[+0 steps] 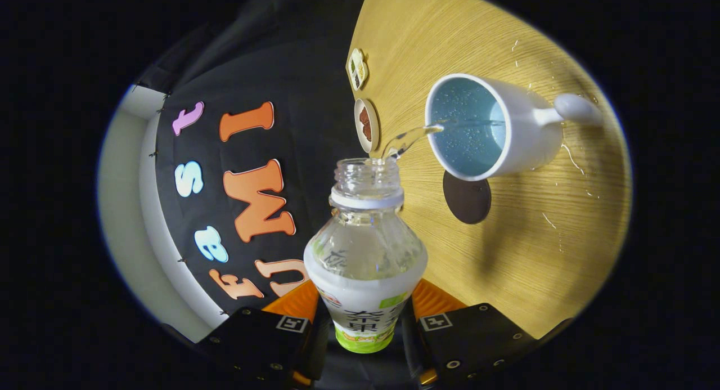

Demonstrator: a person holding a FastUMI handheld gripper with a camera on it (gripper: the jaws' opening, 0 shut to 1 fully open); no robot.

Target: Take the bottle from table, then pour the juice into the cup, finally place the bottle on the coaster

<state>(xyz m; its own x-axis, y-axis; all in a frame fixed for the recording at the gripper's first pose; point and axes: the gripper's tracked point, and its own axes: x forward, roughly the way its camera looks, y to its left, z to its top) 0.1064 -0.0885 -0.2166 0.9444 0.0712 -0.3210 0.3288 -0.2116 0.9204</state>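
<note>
Pouring from a clamped bottle into the cup, mid-stream.

Wood-grain counter [506,255] tipped sideways with the rolled camera, speckled with drops and thin wet streaks near the cup. White cup [495,125], blue inside, standing on the counter beyond the fingers, taking a clear stream at its rim; likely rigid ceramic, breakable. Clear plastic bottle [365,255], uncapped, gripped low on its labelled body between the fingers, mouth aimed at the cup; probably light and draining, thin-walled, apt to dent under squeeze and slick if wet, so best held on the wider labelled waist, not the neck. Gripper [364,322] part-closed, both fingers [304,308] pressed on the bottle's sides. Dark round coaster [467,198] lying flat just beside the cup. Two small patterned discs [367,124] farther along the counter's edge.
</note>
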